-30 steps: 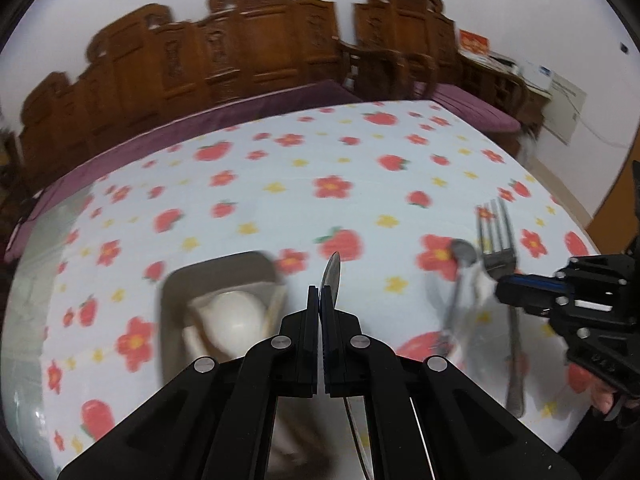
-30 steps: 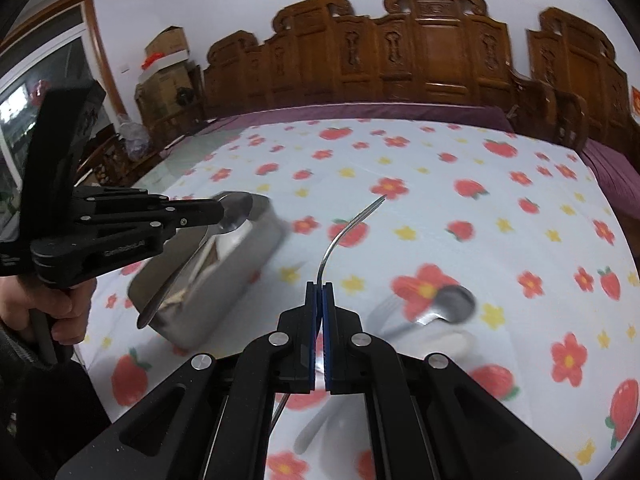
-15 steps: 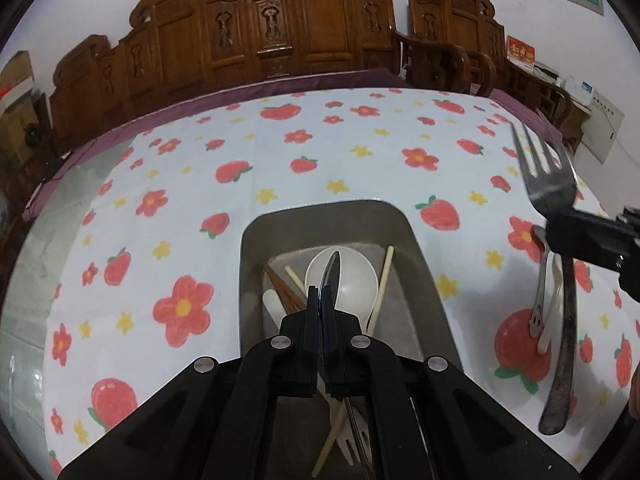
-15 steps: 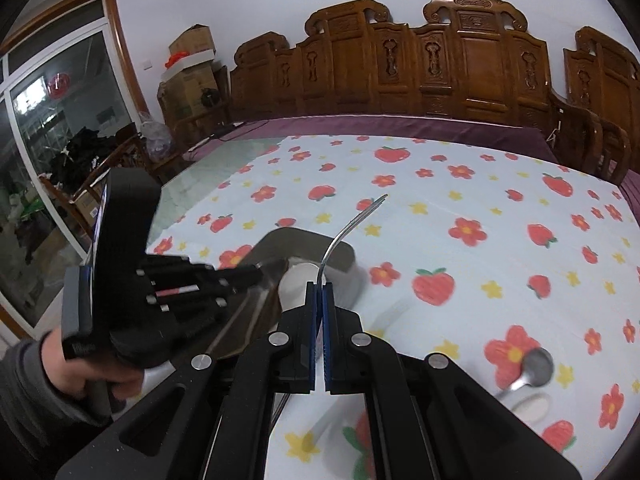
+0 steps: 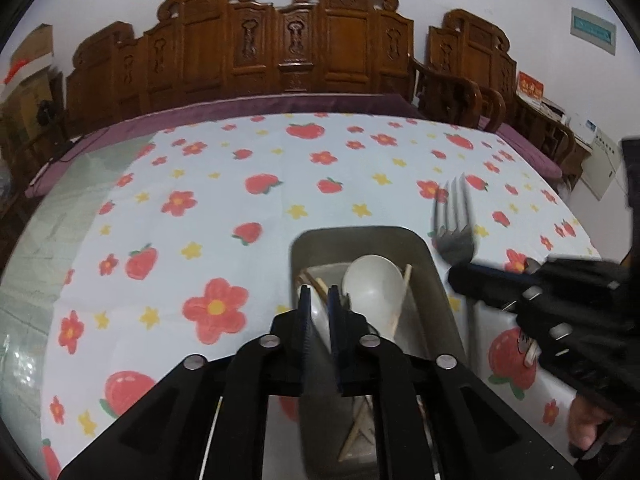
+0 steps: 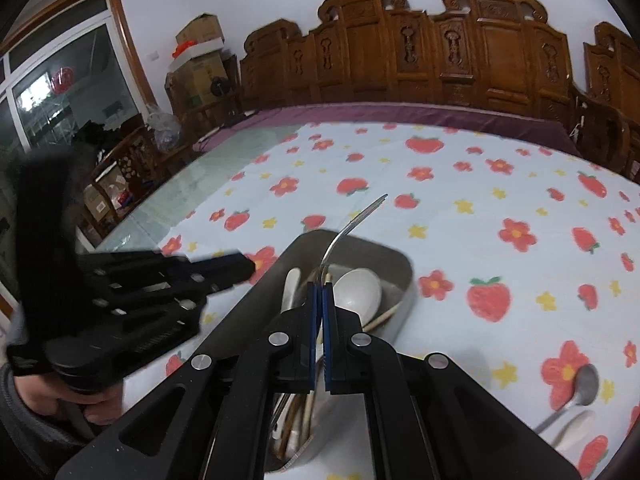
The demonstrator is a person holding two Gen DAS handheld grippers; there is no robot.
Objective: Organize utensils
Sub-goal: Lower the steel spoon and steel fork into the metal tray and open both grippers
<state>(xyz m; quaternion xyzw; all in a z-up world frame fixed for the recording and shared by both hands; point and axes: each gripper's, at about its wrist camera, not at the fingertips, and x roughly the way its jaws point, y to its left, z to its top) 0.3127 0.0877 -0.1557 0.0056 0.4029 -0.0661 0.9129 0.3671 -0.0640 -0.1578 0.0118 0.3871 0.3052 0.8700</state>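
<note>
A metal tray (image 5: 360, 234) sits on the strawberry tablecloth and holds a white ladle (image 5: 372, 284) and chopsticks (image 5: 402, 300). My left gripper (image 5: 319, 292) hangs over the tray's near end. Its jaws are opening, with a narrow gap between them. Low in that gap a blurred grey streak, the metal spoon (image 5: 318, 380), is slipping down. My right gripper (image 6: 320, 286) is shut on a metal fork (image 6: 360, 216), whose handle curves up over the tray (image 6: 400, 264). The left wrist view shows the fork's tines (image 5: 454, 216) beside the tray's right rim. In the right wrist view the left gripper (image 6: 246, 268) shows no spoon past its tips.
A metal spoon (image 6: 584, 380) and a white spoon (image 6: 572, 428) lie on the cloth to the right of the tray. Carved wooden chairs (image 5: 304, 40) line the table's far edge. Bare glass tabletop (image 6: 168, 200) lies left of the cloth.
Both grippers have moved over the tray. The left jaws have parted, and the spoon tip no longer sticks out above them. The right gripper still holds the fork.
</note>
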